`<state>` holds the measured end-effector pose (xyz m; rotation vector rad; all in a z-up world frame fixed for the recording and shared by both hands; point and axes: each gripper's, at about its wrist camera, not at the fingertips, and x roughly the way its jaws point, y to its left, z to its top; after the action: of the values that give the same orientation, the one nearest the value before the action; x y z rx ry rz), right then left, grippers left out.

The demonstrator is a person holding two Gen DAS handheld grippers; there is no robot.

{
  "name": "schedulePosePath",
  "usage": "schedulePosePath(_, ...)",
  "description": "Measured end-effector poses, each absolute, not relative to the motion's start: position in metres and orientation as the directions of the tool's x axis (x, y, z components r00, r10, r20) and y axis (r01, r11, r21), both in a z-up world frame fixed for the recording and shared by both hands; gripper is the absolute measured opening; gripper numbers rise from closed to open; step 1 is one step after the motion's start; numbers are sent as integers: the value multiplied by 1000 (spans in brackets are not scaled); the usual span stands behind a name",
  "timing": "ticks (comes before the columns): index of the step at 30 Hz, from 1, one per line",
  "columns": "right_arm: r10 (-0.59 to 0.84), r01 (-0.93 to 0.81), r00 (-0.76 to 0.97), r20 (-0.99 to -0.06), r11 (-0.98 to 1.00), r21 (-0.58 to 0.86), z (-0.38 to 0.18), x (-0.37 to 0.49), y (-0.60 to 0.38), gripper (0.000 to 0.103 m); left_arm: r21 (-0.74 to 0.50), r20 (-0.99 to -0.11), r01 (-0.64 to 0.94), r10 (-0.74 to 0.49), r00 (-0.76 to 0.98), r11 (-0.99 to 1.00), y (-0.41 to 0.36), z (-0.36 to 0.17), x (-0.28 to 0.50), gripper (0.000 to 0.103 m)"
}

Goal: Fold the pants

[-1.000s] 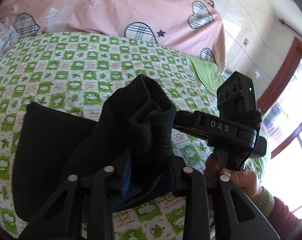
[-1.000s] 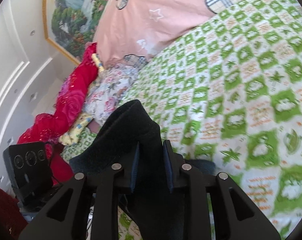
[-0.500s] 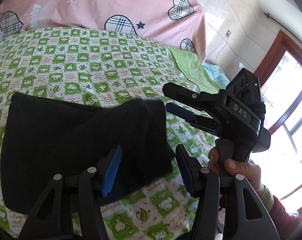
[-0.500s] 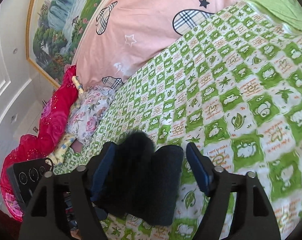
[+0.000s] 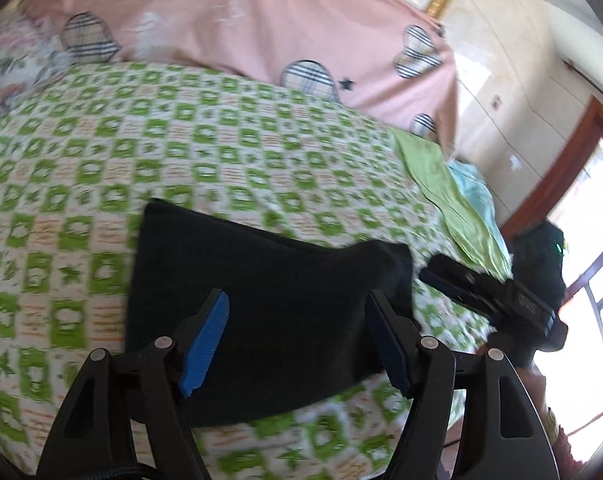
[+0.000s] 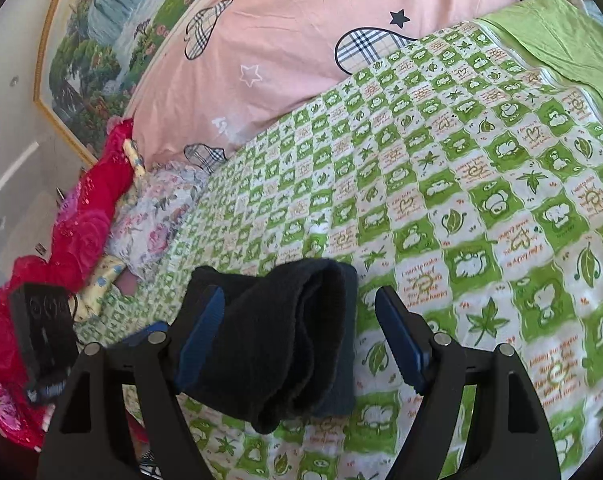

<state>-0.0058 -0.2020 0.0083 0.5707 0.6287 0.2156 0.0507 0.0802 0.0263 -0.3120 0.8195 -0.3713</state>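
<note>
The black pants [image 5: 261,304] lie folded into a thick rectangle on the green-checked bedsheet [image 5: 181,152]. My left gripper [image 5: 297,316] is open above the near edge of the pants, holding nothing. In the right wrist view the folded stack [image 6: 289,336] shows its layered edge, slightly rumpled. My right gripper [image 6: 299,316] is open, its jaws either side of the stack and apart from it. The right gripper also shows in the left wrist view [image 5: 489,292] just right of the pants.
A pink quilt with plaid hearts [image 5: 241,32] lies along the far side of the bed. A green cloth [image 5: 441,184] lies at the right bed edge by a window. Red and floral bedding [image 6: 89,220] is piled at the left end.
Both grippers were shut on the raised fold of the pants a second ago. They opened, let the fold drop flat, and have drawn back slightly.
</note>
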Motion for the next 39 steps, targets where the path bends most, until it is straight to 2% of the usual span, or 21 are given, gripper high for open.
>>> schedulePosePath(8, 332, 8, 771, -544, 849, 528, 5, -5, -189, 78, -369, -706, 137, -373, 602, 919, 114, 20, 79, 75)
schedulePosePath(10, 334, 13, 763, -554, 849, 529, 2, -2, -187, 78, -357, -719, 136, -365, 592, 924, 116, 17, 87, 80)
schedulePosePath(19, 352, 13, 734, -581, 847, 531, -8, 6, -180, 79, -321, -787, 138, -345, 512, 937, 116, -8, 120, 80)
schedulePosePath(23, 352, 14, 725, -591, 851, 525, -11, 11, -178, 79, -314, -804, 123, -333, 492, 941, 114, -20, 132, 68)
schedulePosePath(25, 346, 7, 724, -596, 861, 508, -13, 13, -175, 78, -314, -804, 108, -325, 498, 943, 116, -23, 132, 49)
schedulePosePath(26, 348, 0, 722, -599, 865, 502, -14, 14, -174, 77, -321, -801, 105, -329, 501, 941, 118, -24, 132, 45)
schedulePosePath(28, 353, -22, 706, -614, 878, 478, -15, 20, -167, 48, -335, -791, 95, -335, 512, 937, 123, -23, 130, 35)
schedulePosePath(29, 335, -20, 705, -625, 891, 454, -13, 22, -163, 45, -348, -786, 89, -342, 516, 933, 126, -22, 128, 34)
schedulePosePath(32, 345, -82, 706, -618, 907, 413, 4, 31, -152, 24, -404, -763, 59, -372, 529, 913, 139, -17, 123, 29)
schedulePosePath(35, 399, -164, 719, -569, 893, 419, 29, 35, -145, 20, -465, -736, 32, -406, 542, 885, 153, -17, 120, 28)
schedulePosePath(37, 401, -181, 717, -570, 897, 402, 36, 38, -144, 20, -509, -718, 15, -435, 543, 861, 159, -22, 120, 29)
schedulePosePath(39, 387, -168, 706, -593, 905, 390, 28, 41, -148, 20, -501, -721, 16, -427, 546, 865, 157, -25, 120, 30)
